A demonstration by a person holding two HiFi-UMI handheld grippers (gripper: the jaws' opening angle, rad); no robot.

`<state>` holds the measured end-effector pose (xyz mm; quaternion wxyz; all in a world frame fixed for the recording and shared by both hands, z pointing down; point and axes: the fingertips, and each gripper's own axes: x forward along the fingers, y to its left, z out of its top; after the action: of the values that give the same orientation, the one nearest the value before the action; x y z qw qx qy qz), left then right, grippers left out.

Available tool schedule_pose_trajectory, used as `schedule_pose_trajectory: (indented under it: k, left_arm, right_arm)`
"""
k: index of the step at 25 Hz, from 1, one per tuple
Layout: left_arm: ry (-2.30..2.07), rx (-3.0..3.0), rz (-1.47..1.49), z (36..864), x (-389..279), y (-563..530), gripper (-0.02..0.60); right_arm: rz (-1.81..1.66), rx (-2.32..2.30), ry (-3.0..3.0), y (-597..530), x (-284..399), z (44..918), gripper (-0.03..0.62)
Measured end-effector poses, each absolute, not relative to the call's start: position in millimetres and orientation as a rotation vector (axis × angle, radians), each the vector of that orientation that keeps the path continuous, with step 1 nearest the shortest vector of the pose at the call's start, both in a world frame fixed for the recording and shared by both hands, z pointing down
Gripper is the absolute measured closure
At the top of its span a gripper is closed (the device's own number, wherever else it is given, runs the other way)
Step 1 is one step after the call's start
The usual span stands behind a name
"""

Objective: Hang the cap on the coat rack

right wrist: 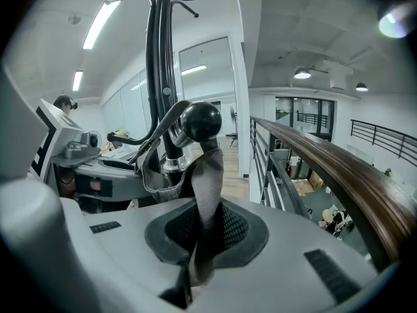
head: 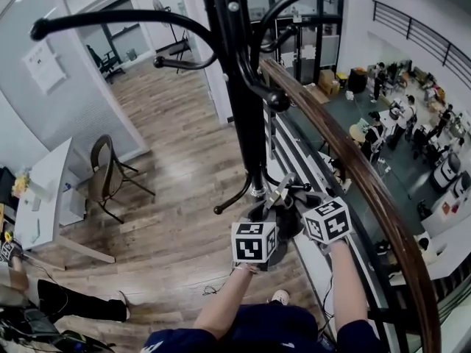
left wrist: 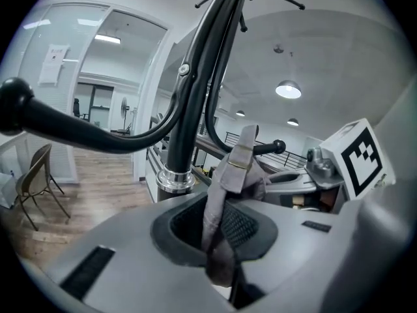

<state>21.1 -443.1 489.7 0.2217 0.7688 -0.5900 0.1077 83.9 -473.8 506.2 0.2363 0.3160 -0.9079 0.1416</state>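
A black coat rack point(head: 246, 101) rises in front of me, its curved hooks ending in round knobs. Both grippers hold a grey cap point(head: 285, 210) low by the pole. In the left gripper view my left gripper point(left wrist: 218, 243) is shut on the cap's grey back strap point(left wrist: 228, 175), with a long hook arm point(left wrist: 78, 128) at the left. My right gripper point(right wrist: 201, 237) is shut on another fold of the cap's fabric point(right wrist: 207, 175). A hook knob point(right wrist: 201, 121) sits right above that fold, with the strap looped beside it. In the head view the left gripper point(head: 268, 219) and right gripper point(head: 302, 210) are close together.
A brown wooden handrail point(head: 368, 182) with a metal railing runs along the right, over a lower floor with people. A chair point(head: 107, 175) and a white table point(head: 51, 190) stand at the left. Someone's dark-trousered legs point(head: 73, 301) lie at the lower left.
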Motion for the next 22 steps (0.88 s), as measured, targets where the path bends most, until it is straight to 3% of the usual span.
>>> schedule_pose_trajectory:
  k: [22]
  left_arm:
    - [-1.619,2.025,0.333,532.9,14.0,-441.1,0.534]
  right_arm:
    - [0.540,0.788,-2.542,-476.8,66.3,546.4,0.561]
